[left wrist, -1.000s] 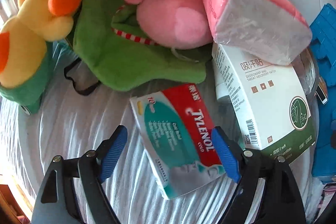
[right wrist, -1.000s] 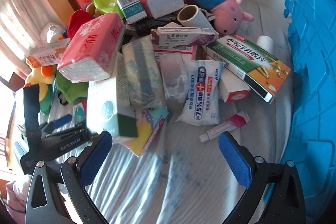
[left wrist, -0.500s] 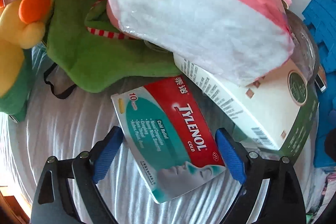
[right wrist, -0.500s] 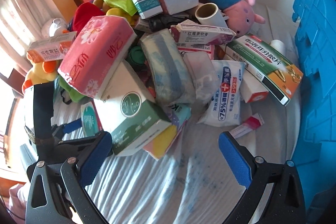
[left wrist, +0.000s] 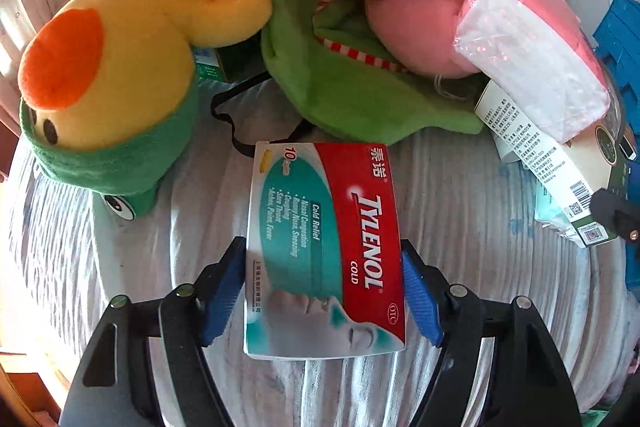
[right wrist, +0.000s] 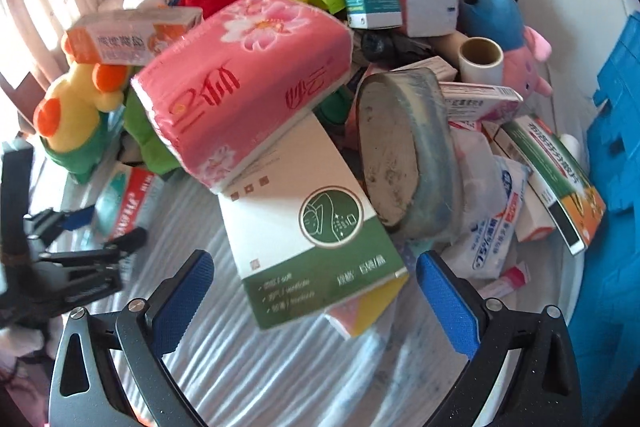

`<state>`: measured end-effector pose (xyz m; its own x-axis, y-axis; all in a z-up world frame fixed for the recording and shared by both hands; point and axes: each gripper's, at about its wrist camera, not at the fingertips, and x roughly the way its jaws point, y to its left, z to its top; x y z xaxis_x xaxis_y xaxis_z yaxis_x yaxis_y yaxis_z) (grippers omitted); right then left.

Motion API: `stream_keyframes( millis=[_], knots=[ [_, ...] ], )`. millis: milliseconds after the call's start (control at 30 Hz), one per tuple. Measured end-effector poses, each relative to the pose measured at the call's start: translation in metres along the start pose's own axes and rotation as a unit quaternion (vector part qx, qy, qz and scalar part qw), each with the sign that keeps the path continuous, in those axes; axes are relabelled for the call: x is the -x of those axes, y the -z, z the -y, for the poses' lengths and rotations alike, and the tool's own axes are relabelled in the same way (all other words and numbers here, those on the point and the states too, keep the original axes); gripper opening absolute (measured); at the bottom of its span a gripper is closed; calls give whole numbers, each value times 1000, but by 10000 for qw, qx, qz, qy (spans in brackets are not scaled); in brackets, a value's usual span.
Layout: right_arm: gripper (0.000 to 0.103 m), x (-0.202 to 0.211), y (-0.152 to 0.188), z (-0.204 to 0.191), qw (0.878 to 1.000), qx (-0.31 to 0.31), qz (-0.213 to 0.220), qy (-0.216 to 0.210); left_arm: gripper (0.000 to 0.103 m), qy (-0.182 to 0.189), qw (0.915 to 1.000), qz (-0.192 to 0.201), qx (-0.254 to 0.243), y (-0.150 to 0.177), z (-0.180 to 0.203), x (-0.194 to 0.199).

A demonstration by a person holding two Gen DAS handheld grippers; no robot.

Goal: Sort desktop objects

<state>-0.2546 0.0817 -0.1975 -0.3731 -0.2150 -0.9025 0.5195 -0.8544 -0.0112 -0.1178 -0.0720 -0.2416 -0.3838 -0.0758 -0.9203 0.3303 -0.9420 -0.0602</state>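
Pick-up step. Left gripper (left wrist: pixel 322 283) jaws closing on either side of Tylenol box (left wrist: pixel 324 247), flat on striped cloth (left wrist: pixel 460 211) beside the pile. Right gripper (right wrist: pixel 314 301) spread wide, empty. Next: seat pads, lift clear.

A white striped cloth-covered surface (left wrist: pixel 460 195) is carrying the pile, with a Tylenol box (left wrist: pixel 324 247), a yellow plush duck (left wrist: pixel 120 67), a green plush (left wrist: pixel 360 95), a white-and-green box (right wrist: pixel 312 227) and a small pink tube (right wrist: pixel 508 279) lying directly on it.
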Motion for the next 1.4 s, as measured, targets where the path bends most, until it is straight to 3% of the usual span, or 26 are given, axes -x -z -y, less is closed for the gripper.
stream_keyframes(
  millis=[33, 100, 200, 300, 400, 500, 733, 967, 1033, 1100, 1233, 1333, 1400],
  knots=[
    [103, -6, 0, -3, 10000, 38, -77, 38, 73, 11, 10000, 11, -36, 2, 1, 1],
    [86, -10, 4, -9, 9998, 22, -200, -57, 73, 7, 9998, 82, -164, 6, 5, 5],
    [82, -8, 11, -24, 9989, 99, -339, -321, 73, 30, 9993, 106, -367, 12, 13, 8],
    [83, -10, 18, -39, 9960, 94, -503, -732, 73, 82, 9990, 80, -427, 15, 18, 9],
    [93, -18, 15, -40, 9976, 9, -480, -505, 73, 22, 9988, 73, -492, 18, 20, 9],
    [101, -23, 10, -38, 9970, -165, -471, -584, 73, -126, 9982, 104, -584, 22, 18, 12],
    [101, -24, 8, -42, 9969, -249, -430, -605, 73, -214, 9984, 206, -480, 36, -2, 24],
    [100, 3, -5, -48, 9980, 68, -105, -627, 73, -516, 9981, 320, 60, 49, -38, 46],
    [92, 9, -12, -55, 9972, 216, -21, -719, 73, -574, 9975, 274, 297, 57, -49, 50],
    [72, 10, -20, -62, 9962, 334, 29, -804, 73, -694, 9962, 248, 471, 68, -57, 57],
    [72, 6, -43, -85, 9939, 622, 257, -878, 73, -892, 9920, 268, 855, 89, -62, 67],
    [72, -18, -46, -107, 9919, 987, 53, -800, 73, -1029, 9882, 285, 1101, 97, -64, 73],
    [72, -38, -36, -125, 9855, 1262, -363, -1076, 73, -1050, 9863, 278, 1240, 104, -63, 77]
  ],
)
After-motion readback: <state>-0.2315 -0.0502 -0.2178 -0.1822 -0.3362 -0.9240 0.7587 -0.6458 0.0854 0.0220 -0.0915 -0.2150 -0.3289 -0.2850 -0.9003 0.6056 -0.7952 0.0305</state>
